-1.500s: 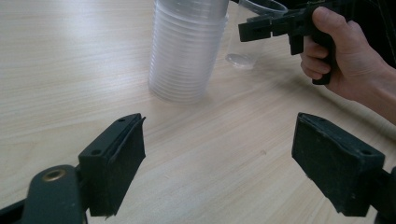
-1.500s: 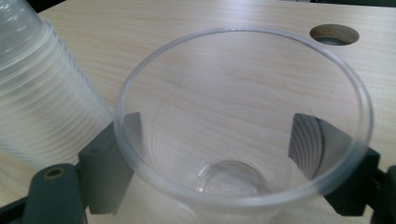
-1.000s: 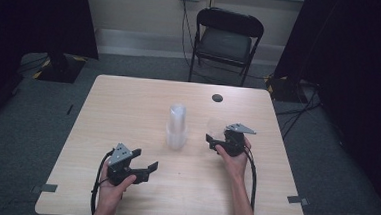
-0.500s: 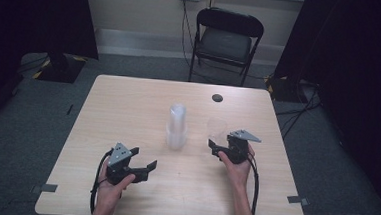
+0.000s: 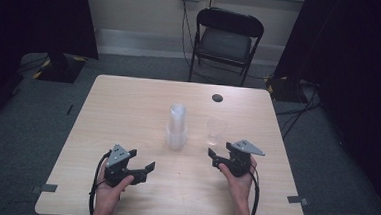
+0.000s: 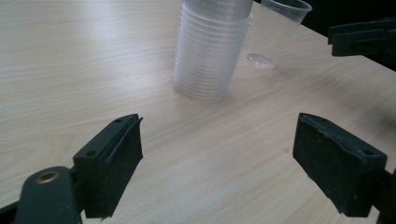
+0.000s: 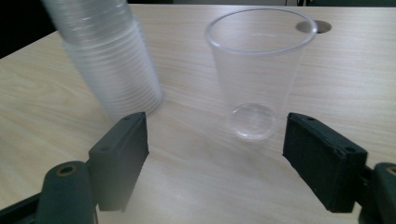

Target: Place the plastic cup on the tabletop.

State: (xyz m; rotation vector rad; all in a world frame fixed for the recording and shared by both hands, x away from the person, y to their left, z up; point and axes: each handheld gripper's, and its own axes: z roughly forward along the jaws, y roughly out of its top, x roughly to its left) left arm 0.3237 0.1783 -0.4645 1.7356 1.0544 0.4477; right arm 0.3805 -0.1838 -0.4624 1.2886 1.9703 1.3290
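Single clear cup stands upright on the bench, just right of the stack of clear cups and apart from it. Both sit near the middle of the bench, the stack mouth-down, rims layered at its base.

My right claw sits just on my side of the single cup, pointing toward it. In the right gripper view the cup stands ahead of the pads, beyond their tips, not between them. Nothing touches it. The jaws stand apart with bare bench between them; they have just been closing somewhat, with nothing in the gap. The stack shows to the left of the cup in that view, a little blurred.

My left claw rests low over the near-left part of the bench, well apart from both the stack and the cup. Its jaws are wide apart and hold nothing. In the left gripper view the stack stands ahead, the single cup behind it to the right, and the tip of my right claw enters at the far right edge.

A round dark grommet hole lies in the bench's far side, beyond the single cup. A black folding chair stands past the far edge of the bench. Cables trail from both claws toward me.
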